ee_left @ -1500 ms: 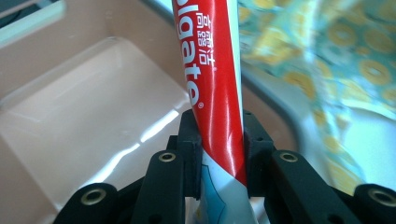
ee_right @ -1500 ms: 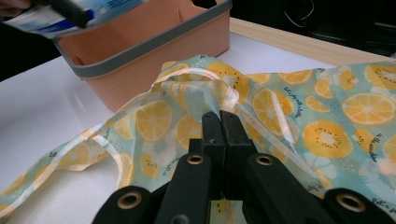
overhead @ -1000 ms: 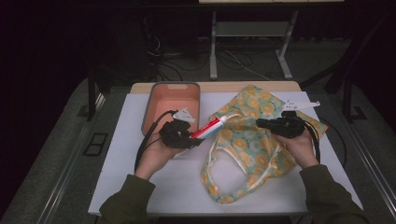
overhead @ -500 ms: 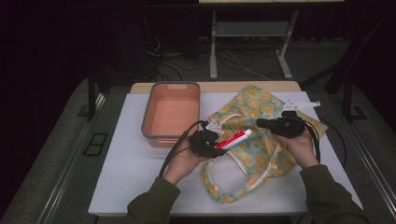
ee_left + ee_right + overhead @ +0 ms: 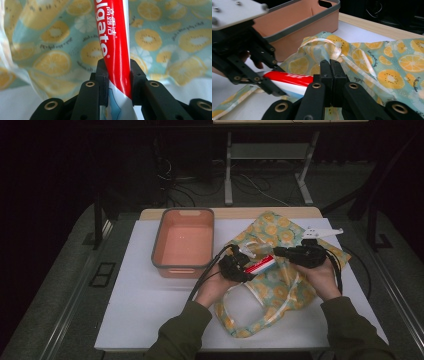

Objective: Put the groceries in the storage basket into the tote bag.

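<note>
A red-and-white toothpaste tube [image 5: 260,266] [image 5: 115,50] [image 5: 289,78] lies nearly level in my left gripper [image 5: 252,268] [image 5: 117,72], which is shut on its lower end. The tube's far end points right, over the orange-slice print cloth bag [image 5: 280,295] [image 5: 50,62] [image 5: 407,62]. My right gripper [image 5: 280,253] [image 5: 331,67] is at the bag's upper edge, its jaws pressed together on the bunched cloth by the ribbon handle [image 5: 337,51]. The two grippers face each other a short way apart.
A salmon tub with a grey rim [image 5: 159,240] [image 5: 299,27] stands empty left of the bag. Everything rests on a white mat [image 5: 145,305] over a wooden table [image 5: 235,213]. Cables trail from both grippers. The bag's looped handle [image 5: 235,315] lies toward the front edge.
My left hand has carried the toothpaste tube rightward and down, from beside the tub to over the bag. The right hand and the bag have stayed put.
</note>
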A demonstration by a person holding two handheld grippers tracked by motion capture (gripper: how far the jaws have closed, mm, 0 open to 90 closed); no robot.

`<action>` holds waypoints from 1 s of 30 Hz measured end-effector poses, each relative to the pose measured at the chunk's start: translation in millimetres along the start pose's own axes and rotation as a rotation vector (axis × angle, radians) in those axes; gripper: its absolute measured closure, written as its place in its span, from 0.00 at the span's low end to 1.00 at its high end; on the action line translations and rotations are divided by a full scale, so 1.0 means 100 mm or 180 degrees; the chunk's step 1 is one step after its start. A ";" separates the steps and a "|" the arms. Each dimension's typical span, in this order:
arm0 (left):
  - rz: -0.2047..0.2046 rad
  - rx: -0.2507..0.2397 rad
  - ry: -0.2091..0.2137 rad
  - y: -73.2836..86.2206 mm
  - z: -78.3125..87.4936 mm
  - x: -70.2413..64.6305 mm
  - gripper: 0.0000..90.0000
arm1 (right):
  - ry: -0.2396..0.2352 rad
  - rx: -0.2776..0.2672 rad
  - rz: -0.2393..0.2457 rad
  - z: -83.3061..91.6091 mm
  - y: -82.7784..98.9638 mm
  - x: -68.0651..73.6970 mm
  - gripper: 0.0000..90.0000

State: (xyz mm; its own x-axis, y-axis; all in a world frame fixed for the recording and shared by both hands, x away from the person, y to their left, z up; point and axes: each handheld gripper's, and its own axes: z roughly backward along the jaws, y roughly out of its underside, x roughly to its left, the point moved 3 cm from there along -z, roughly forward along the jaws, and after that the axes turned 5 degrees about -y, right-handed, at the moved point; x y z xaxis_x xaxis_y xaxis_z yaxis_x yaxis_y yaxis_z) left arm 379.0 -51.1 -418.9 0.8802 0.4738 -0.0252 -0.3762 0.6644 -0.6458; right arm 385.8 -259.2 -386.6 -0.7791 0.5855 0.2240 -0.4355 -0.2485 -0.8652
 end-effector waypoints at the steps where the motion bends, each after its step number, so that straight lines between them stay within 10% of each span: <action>1: 0.0018 -0.0015 0.0002 -0.02 -0.02 0.01 0.83 | -0.0002 0.0000 -0.0002 0.00 0.00 0.00 1.00; 23: 0.0224 0.0075 -0.0278 -0.35 -0.72 0.17 0.81 | 0.0046 -0.0064 -0.0021 0.09 -0.01 -0.03 1.00; 30: 0.0343 -0.0259 -0.0198 -0.30 -0.49 0.18 0.49 | 0.0049 -0.0055 -0.0018 0.09 0.00 -0.03 1.00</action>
State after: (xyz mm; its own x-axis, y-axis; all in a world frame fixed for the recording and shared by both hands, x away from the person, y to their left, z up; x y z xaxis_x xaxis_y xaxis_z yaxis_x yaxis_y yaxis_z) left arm 419.8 -90.6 -437.5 0.8155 0.5764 -0.0520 -0.4405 0.5600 -0.7016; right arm 384.4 -268.3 -382.9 -0.7695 0.5986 0.2223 -0.4321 -0.2317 -0.8716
